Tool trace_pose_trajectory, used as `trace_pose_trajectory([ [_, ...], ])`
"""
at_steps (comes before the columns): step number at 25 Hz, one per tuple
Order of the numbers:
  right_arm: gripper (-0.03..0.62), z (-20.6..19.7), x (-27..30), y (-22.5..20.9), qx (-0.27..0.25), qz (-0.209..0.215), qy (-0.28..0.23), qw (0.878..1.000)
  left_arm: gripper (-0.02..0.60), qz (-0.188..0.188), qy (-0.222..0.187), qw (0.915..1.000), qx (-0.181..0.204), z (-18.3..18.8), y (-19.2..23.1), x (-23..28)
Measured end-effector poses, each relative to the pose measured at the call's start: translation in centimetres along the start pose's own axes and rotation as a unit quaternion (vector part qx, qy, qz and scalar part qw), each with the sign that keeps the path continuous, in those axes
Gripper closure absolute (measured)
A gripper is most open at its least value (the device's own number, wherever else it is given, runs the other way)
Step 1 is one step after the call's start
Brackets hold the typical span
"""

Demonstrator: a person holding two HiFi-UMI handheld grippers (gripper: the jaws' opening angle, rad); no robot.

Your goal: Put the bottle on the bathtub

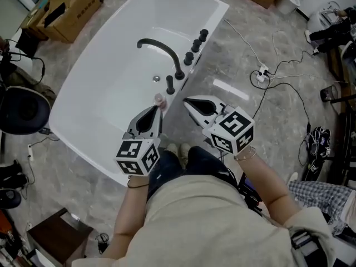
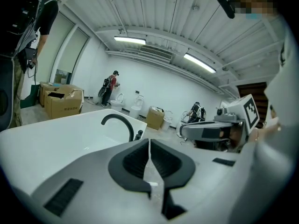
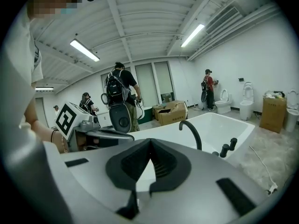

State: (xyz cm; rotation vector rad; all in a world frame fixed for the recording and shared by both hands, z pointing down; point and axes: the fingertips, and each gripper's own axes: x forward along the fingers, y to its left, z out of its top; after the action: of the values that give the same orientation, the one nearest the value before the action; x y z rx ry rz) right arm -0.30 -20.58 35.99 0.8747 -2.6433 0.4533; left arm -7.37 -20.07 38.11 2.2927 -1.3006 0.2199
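Our left hand-held gripper (image 1: 157,109) and right hand-held gripper (image 1: 187,101) hang beside the bathtub (image 1: 83,143) rim, jaws pressed together, empty. We see the small pink bottle (image 1: 159,99) on that rim, just beyond the left tips.

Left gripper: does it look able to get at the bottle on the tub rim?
Likely yes: the bottle sits on the bathtub rim just past the tips of the left gripper, nothing between. Its jaws are shut, so open first.

Site: warehouse-like workshop | signs: bathtub (image 1: 105,93), toilets (image 3: 223,105), cardboard boxes (image 1: 69,10), corrugated ceiling (image 2: 154,13)
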Motion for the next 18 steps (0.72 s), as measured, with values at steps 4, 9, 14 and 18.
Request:
trace_pose_trajectory([
  [4,0.597,0.5,-0.5,-0.1,-0.007,0.007,0.005,1.0,0.566,0.0,0.009,1.0,-0.001,0.4,-0.1,-0.2],
  [9,0.597,0.7,-0.6,-0.4,-0.037,0.021,0.024,0.999,0.569,-0.009,0.043,0.9986,0.028,-0.1,-0.5,0.3],
  [14,0.597,1.1,-0.6,-0.2,-0.053,0.03,0.025,0.998,0.569,-0.009,0.055,0.9979,0.034,-0.4,-0.6,0.4],
  [18,0.597,1.2,-0.6,-0.1,-0.057,0.031,0.023,0.998,0.571,-0.006,0.062,0.9976,0.031,-0.7,-0.7,0.8],
])
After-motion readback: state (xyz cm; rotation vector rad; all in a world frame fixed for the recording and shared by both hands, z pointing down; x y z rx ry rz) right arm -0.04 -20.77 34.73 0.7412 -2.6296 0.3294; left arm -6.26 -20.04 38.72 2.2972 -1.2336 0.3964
